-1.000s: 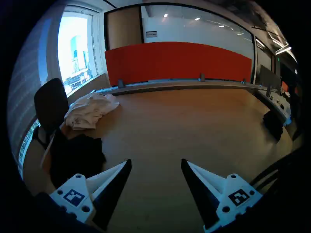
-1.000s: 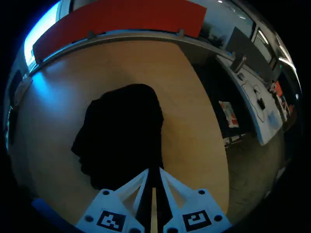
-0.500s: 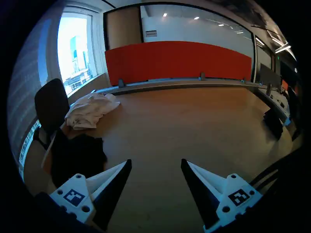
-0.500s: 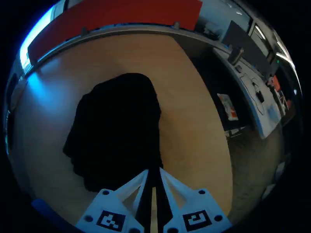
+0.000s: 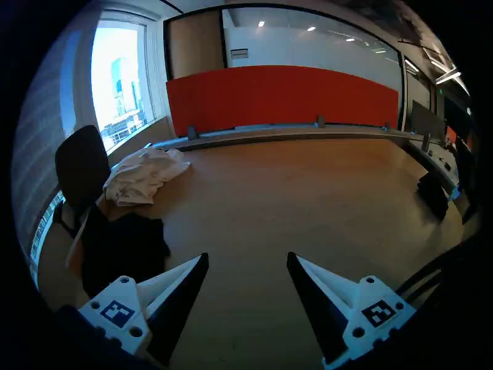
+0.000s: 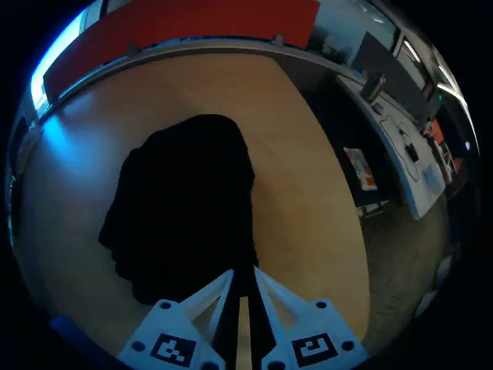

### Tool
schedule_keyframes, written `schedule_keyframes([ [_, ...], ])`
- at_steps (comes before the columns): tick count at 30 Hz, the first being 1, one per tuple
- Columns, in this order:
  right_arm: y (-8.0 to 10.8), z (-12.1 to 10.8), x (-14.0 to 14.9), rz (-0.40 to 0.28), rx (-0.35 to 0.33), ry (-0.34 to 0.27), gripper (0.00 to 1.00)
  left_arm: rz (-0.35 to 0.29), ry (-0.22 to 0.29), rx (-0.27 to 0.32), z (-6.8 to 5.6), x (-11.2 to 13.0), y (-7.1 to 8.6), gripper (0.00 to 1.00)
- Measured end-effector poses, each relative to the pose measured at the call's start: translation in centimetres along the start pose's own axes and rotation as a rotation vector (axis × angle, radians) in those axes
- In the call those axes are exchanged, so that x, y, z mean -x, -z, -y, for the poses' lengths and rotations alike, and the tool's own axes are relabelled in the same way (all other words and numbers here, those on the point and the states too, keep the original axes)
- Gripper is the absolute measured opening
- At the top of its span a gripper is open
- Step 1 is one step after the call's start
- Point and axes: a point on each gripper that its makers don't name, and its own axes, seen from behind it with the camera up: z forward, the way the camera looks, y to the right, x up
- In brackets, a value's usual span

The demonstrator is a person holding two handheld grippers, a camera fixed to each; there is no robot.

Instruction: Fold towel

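Left gripper view: what's the biggest thing there?
— The wooden table point(image 5: 296, 185). A red partition point(image 5: 283, 98) stands along its far edge. The middle of the table is bare wood, so there is broad open room.
— Where is the towel?
— In the right gripper view, the black towel point(image 6: 185, 209) lies flat on the table. Its long axis runs from the table's near side toward the partition edge. A strip of bare wood separates it from the table's right edge, and a wider stretch lies on its other side.
— What else is there?
— A black chair point(image 5: 80, 163) stands just off the table's left edge. A dark cloth point(image 5: 123, 246) is heaped at the near left corner, and a white cloth pile point(image 5: 145, 176) sits farther along that edge.
— And the tools?
— The left gripper point(image 5: 246, 271) hangs over the table's near part with its fingers spread wide and nothing between them. The right gripper point(image 6: 244, 280) is clenched on the towel's near corner, its fingers almost meeting.
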Motion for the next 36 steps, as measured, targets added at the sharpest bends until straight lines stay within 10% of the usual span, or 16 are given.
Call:
schedule_keyframes([
  [21,1.0,-0.2,0.5,-0.020,0.011,-0.018,0.11,-0.013,-0.001,0.008,0.0,-0.3,0.3,0.94],
  [29,1.7,-0.3,0.5,-0.036,0.021,-0.017,0.63,-0.018,0.004,0.006,0.4,-0.4,0.4,0.94],
  [36,2.4,0.1,0.4,-0.052,0.016,-0.005,0.82,-0.023,0.006,0.011,0.3,-0.4,0.4,0.94],
])
